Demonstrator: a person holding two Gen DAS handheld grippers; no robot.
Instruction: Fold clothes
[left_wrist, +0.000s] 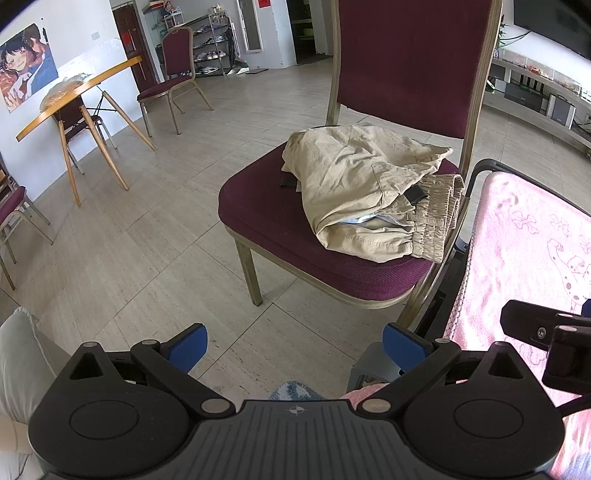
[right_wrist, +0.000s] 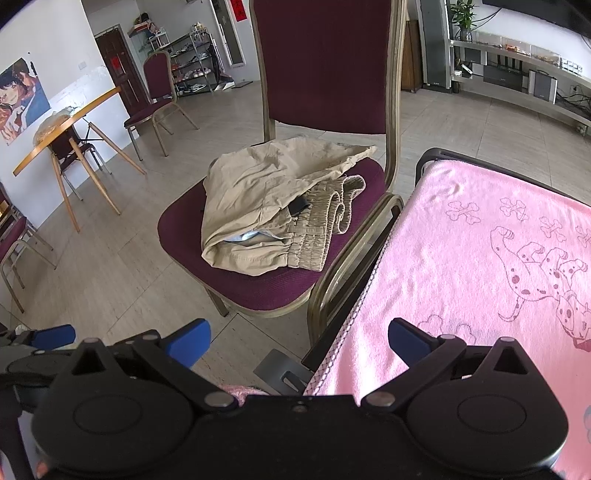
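Observation:
Crumpled beige trousers (left_wrist: 369, 192) (right_wrist: 269, 206) with an elastic waistband lie in a heap on the seat of a maroon chair (left_wrist: 280, 236) (right_wrist: 236, 284). My left gripper (left_wrist: 293, 345) hangs open above the floor, short of the chair's front edge, nothing between its blue pads. My right gripper (right_wrist: 299, 341) is also open and empty, over the left edge of a pink towel (right_wrist: 461, 258) (left_wrist: 524, 236) printed with spotted dogs and bones. Part of the right gripper (left_wrist: 546, 332) shows at the right in the left wrist view.
The pink towel covers a black-framed table (right_wrist: 428, 155) right of the chair. Further maroon chairs (left_wrist: 173, 74) and a wooden table (left_wrist: 74, 99) stand at the back left. A white cushion (left_wrist: 18, 362) lies at the lower left. A shelf unit (right_wrist: 517, 62) runs along the right wall.

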